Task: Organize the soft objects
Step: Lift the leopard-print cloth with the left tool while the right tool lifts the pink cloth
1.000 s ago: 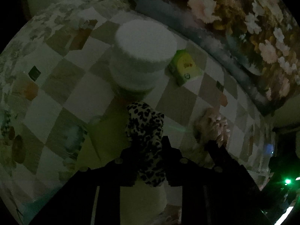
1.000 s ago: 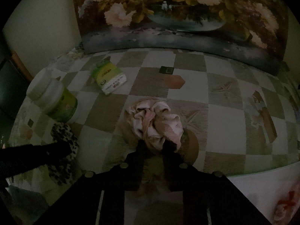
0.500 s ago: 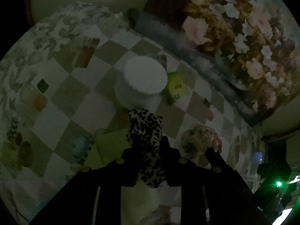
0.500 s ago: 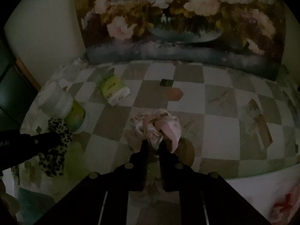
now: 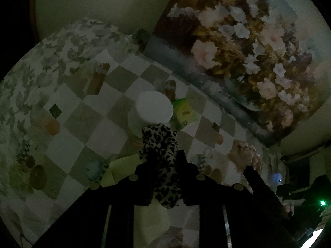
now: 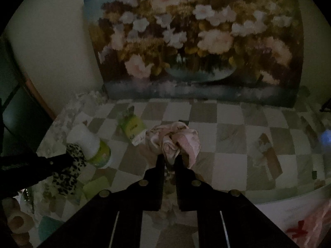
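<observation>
Plainly, the left gripper is clamped on a leopard-print fabric scrunchie, whose loop hangs down between the black fingers above the checked, picture-printed tablecloth. The right gripper is likewise closed on a pale pink ruffled fabric scrunchie, held clear of the cloth. Directly beyond the leopard-print scrunchie stands a white-capped plastic jar with a green label; only the right wrist view shows that label, and it also shows the left gripper from the side with its scrunchie dangling just beside the jar. A green-and-white flat packet lies behind the jar, partly hidden by the cap in the left wrist view. A yellow-green sheet lies on the cloth beneath the left gripper. A large floral painting leans against the wall at the table's far edge. Lighting is dim; finer detail cannot be made out.
</observation>
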The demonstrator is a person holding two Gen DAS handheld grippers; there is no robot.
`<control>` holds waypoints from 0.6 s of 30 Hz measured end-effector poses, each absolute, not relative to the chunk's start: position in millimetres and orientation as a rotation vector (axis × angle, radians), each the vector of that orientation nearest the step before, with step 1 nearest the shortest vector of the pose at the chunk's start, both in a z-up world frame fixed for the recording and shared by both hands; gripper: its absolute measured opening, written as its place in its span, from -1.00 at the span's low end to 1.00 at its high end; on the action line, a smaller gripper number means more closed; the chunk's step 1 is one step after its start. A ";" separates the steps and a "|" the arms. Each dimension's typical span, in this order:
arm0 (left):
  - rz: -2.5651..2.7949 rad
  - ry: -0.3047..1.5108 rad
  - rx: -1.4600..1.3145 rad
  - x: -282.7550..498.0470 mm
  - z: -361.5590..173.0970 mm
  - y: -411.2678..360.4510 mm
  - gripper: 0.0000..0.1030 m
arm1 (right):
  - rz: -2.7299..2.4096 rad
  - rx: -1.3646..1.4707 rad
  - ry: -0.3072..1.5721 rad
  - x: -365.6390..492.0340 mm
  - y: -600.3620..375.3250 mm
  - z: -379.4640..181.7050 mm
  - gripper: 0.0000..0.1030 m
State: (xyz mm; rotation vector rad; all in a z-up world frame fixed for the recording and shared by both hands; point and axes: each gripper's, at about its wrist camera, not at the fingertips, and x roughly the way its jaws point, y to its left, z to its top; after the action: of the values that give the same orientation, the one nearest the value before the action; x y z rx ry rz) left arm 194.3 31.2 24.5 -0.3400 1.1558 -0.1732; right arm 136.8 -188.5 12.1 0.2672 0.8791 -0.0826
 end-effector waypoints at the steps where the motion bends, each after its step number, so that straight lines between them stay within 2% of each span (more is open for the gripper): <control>1: -0.175 1.151 -0.337 193.6 27.0 30.6 -0.60 | -0.085 0.269 0.876 135.5 -189.3 15.1 -0.80; 18: -0.239 1.100 -0.277 161.8 64.0 8.4 -0.61 | -0.147 0.277 0.859 89.8 -203.8 62.9 -0.80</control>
State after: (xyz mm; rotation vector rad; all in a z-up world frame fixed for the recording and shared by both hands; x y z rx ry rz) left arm 161.8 8.4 64.0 -0.2767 1.1002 -0.2389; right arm 89.8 -203.8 62.9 0.2769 0.8589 -0.1473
